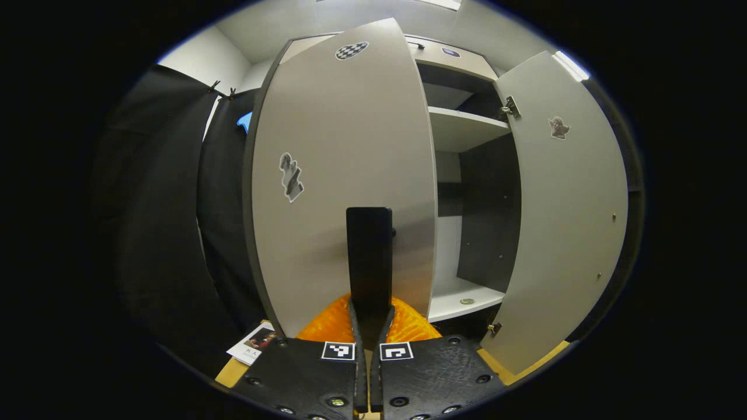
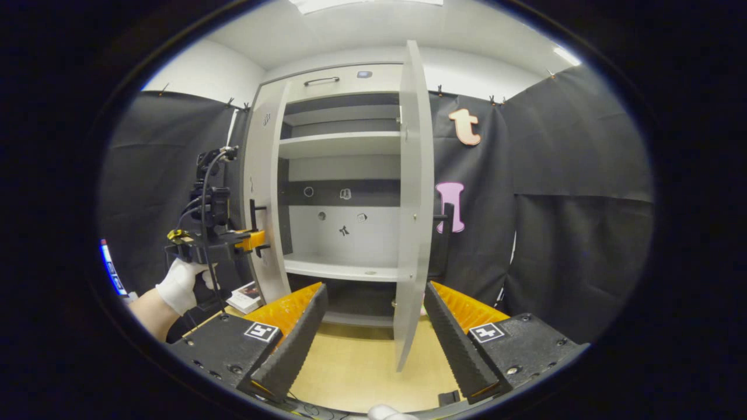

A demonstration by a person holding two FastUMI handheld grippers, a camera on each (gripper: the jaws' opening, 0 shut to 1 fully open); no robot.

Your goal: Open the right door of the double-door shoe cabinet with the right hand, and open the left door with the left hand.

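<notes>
Left claw [image 1: 369, 326] closed on handle [image 1: 369, 256] of left door [image 1: 344, 175], partly swung out. Right claw [image 2: 376, 332] spread wide, right door [image 2: 415, 192] edge-on between fingers, untouched, fully open.

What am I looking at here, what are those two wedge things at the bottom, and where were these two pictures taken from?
Each picture comes from a camera riding on a hand-held gripper, a two-finger clamp that a person carries. In the left gripper view, the left gripper is shut on the handle of the cabinet's left door, which is partly open. In the right gripper view, the right gripper is open and holds nothing; the right door stands wide open, edge-on. Farther off there, a gloved hand holds the left gripper. The shelves look nearly bare.
</notes>
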